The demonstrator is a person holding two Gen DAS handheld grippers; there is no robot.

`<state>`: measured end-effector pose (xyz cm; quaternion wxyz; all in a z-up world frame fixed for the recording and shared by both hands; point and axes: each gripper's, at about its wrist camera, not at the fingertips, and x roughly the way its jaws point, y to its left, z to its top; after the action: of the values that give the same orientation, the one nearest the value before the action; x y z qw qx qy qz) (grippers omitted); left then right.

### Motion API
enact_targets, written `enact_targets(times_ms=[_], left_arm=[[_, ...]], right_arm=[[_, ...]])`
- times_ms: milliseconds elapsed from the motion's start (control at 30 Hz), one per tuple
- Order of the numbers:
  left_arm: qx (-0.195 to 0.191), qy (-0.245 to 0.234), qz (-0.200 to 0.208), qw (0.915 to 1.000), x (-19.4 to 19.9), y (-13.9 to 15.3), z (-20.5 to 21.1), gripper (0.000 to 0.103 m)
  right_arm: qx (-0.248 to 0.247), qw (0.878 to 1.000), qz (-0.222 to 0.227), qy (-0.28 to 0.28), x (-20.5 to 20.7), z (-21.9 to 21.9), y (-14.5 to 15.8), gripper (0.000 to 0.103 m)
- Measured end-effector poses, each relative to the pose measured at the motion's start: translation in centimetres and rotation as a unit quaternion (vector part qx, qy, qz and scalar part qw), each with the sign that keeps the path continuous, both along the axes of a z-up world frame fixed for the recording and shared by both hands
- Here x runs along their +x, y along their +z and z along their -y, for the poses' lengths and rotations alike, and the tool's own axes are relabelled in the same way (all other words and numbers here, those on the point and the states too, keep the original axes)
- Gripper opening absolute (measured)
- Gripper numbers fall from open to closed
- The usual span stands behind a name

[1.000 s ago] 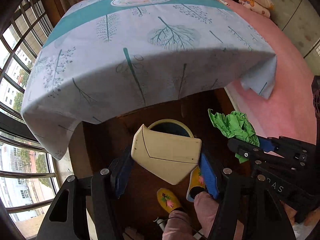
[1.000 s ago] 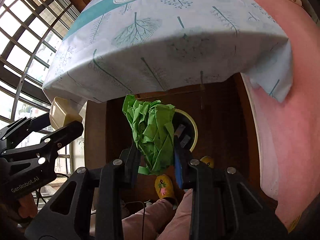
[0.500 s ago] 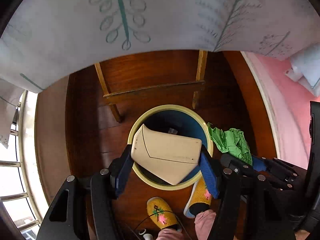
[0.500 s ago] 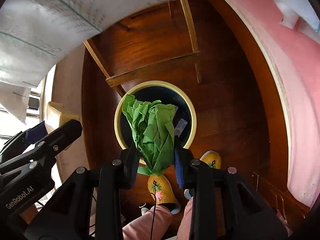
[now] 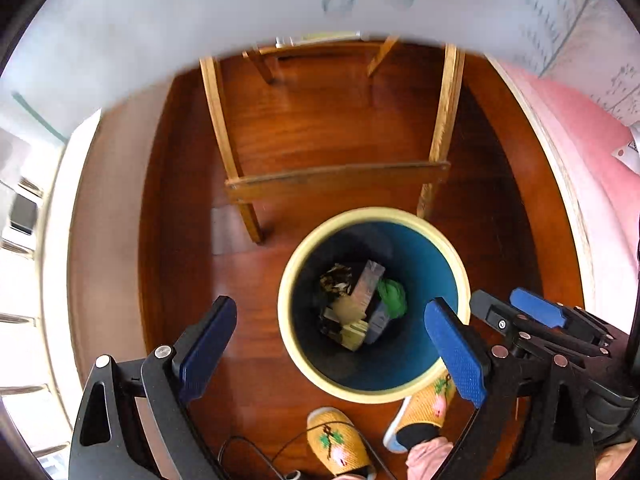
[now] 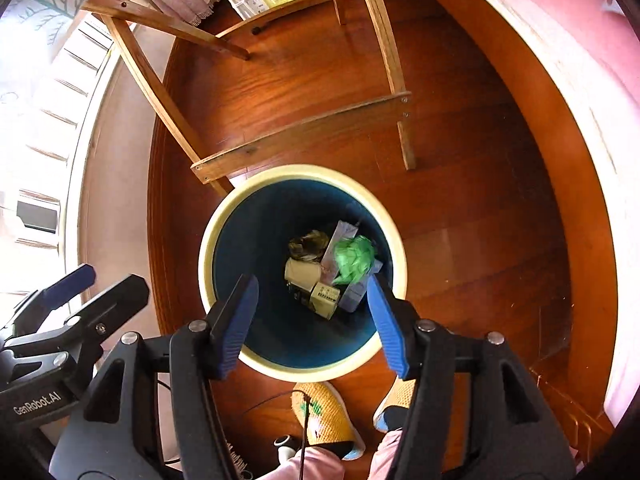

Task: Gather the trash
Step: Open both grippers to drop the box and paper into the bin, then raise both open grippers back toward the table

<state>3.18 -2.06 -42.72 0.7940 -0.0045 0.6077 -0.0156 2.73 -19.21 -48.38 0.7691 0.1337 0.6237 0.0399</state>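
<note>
Trash lies at the bottom of the bin [image 6: 304,364]: a crumpled green wrapper [image 6: 354,258] on top of a cream box [image 6: 301,274], a small printed carton [image 6: 325,300] and other scraps, all deep inside the blue interior. From the left wrist view the same heap shows, the green wrapper [image 5: 393,298] off to the right side of the pile.

The right gripper [image 6: 312,326] hangs almost straight down over the bin's near rim. Its fingers have just been opening and now stand apart with nothing between them. The left gripper [image 5: 332,350] is spread as wide as it goes, also freshly opened and empty, with one blue pad [image 5: 456,354] over the rim and the other out over the wooden floor [image 5: 328,128].

Both drops look finished, so the step in hand is getting clear (the release itself seems done). To do it well, lift both grippers straight up before swinging away, so that no finger clips the cream rim and tips the bin. The two tools sit close side by side, so raise them together or one at a time rather than crossing. Mind the table legs [image 6: 384,40] just behind the bin, and the person's yellow slippers [image 6: 324,416] and a thin cable just in front.
</note>
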Motion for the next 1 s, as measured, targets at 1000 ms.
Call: enact_targets(times_ms=[1000], left_arm=[[-0.004, -0.001, 0.085, 0.9964, -1.3, 32.6, -2.7, 0.096]], right_arm=[[0.012, 0.996, 0.069, 0.047, -2.4, -3.4, 29.0, 0.055]])
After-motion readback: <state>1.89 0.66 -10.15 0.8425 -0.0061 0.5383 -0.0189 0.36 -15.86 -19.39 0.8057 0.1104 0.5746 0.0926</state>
